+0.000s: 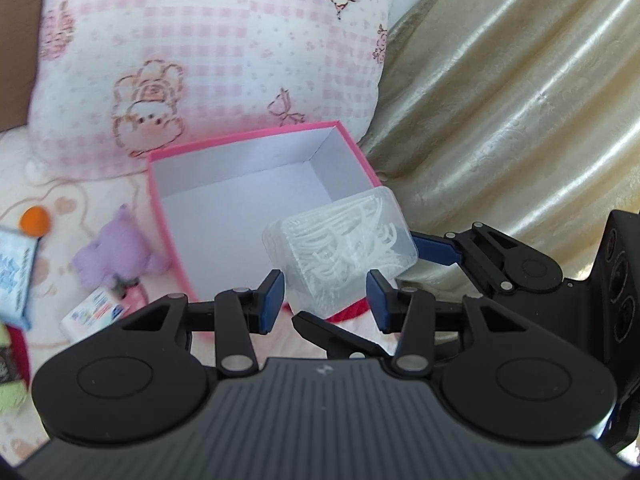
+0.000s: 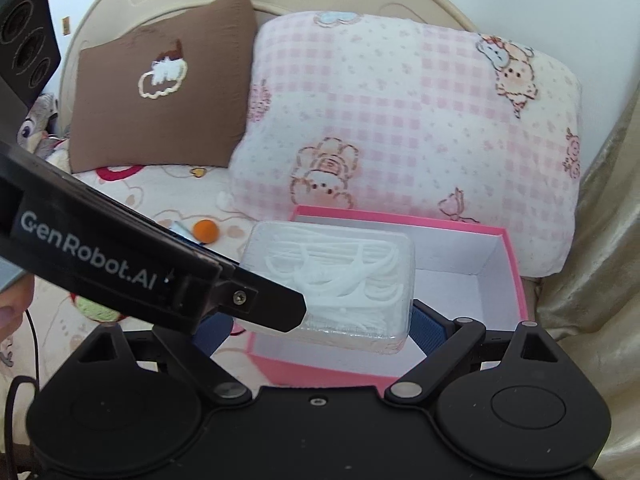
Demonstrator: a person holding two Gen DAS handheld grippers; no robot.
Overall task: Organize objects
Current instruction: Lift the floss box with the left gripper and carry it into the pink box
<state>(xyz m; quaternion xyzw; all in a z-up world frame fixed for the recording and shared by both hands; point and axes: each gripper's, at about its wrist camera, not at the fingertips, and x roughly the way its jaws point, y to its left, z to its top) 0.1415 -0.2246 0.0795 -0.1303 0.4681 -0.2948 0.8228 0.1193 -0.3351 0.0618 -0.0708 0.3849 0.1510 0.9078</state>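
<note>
floss pick box [image 2: 332, 284], clear plastic w/ white picks inside, is up in the air over the near edge of the pink box [image 1: 256, 216]; right gripper [image 2: 320, 326] has it clamped, blue pads pressed on either side of the case, so it's closed on it; seen from the left wrist view that same right gripper comes in from the right side, one blue pad [image 1: 436, 250] flat against the case's far end; left gripper [image 1: 326, 300] sits just below and in front of the case, jaws partly apart w/ blue pads either side of the case's lower corner; can't tell if those pads actually touch it, looks like a small gap on both sides; pink box is open, white inside, nothing in it, resting on the bed right against a pink checked pillow [image 2: 400, 128] w/ cartoon bears; brown pillow [image 2: 160, 84] stands next to that one, toward the headboard; gold shiny curtain [image 1: 520, 100] hangs beside the bed on the right; left of the pink box on the bedsheet: purple plush toy [image 1: 116, 248], orange ball [image 1: 36, 220], a blue-white packet [image 1: 16, 280] and a small white carton [image 1: 92, 312], all blurred; a bit of a person's hand [image 2: 16, 304] shows at the left edge of the right wrist view.
</note>
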